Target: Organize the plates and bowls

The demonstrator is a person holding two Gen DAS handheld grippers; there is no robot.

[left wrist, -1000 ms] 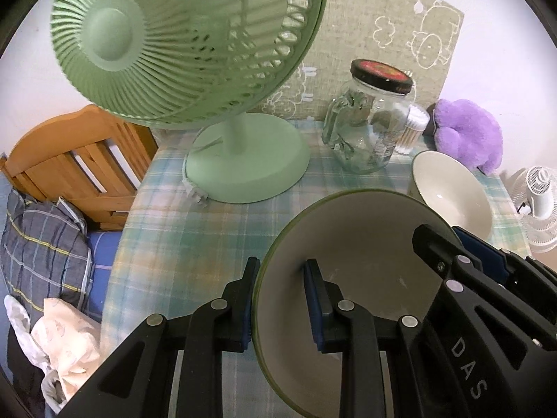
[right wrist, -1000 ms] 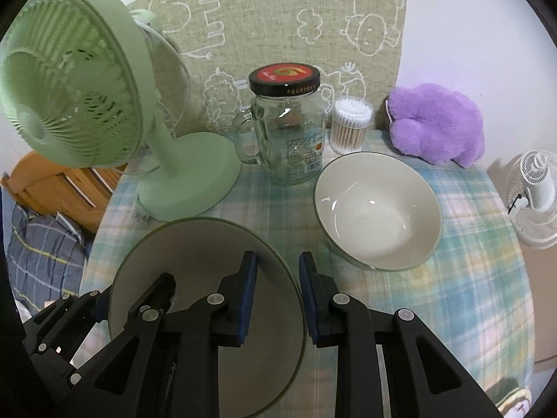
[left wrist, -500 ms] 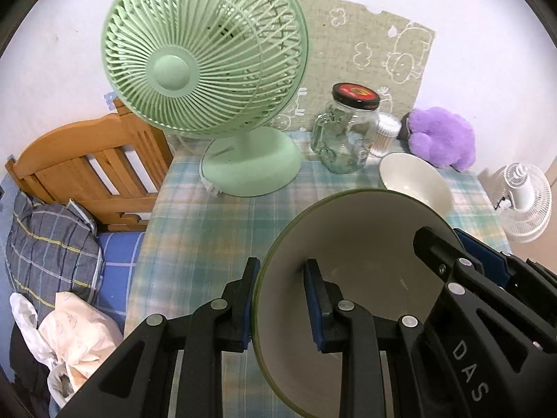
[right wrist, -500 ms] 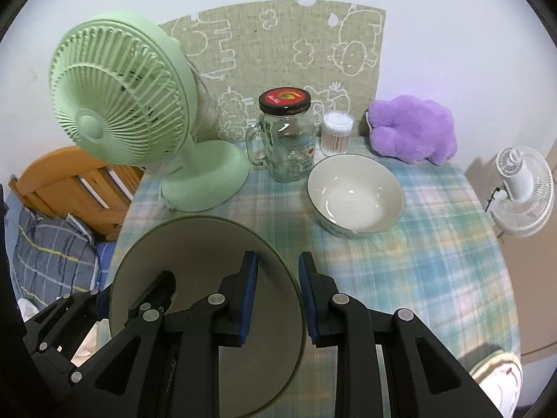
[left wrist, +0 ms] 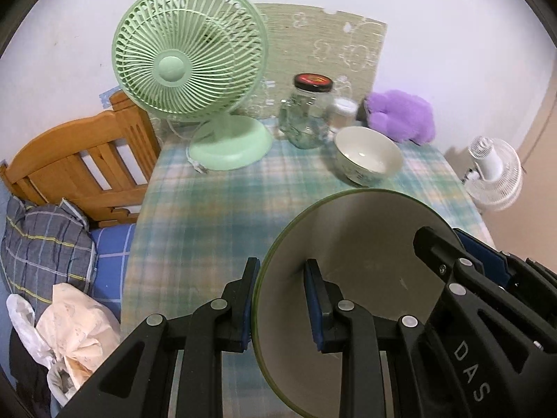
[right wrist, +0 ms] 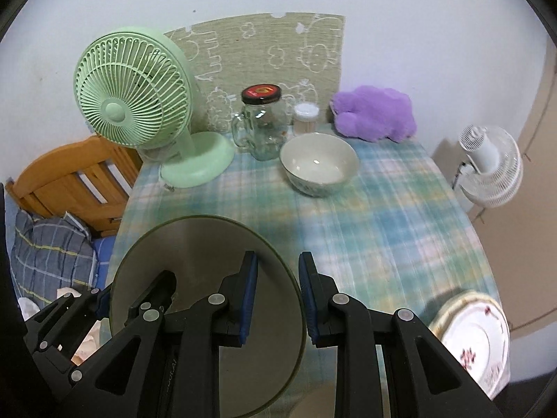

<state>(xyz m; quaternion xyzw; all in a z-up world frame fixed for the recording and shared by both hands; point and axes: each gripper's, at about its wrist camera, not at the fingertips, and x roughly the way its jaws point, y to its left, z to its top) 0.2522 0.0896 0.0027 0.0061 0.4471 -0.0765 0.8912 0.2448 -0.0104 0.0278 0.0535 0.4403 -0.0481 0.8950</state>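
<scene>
Two grippers are counted — the left gripper (left wrist: 281,299) and the right gripper (right wrist: 278,294). Two plates are seen: a green-rimmed plate (right wrist: 195,261) at lower centre and a flowered plate (right wrist: 470,341) at the lower right of the right wrist view. One bowl (right wrist: 318,163) is found at centre. Two fans are counted — a green fan (right wrist: 132,94) at upper left and a white fan (right wrist: 491,167) at right. One glass jar (right wrist: 261,129), one small lidded container (right wrist: 306,116) and one purple soft toy (right wrist: 376,113) are seen.
</scene>
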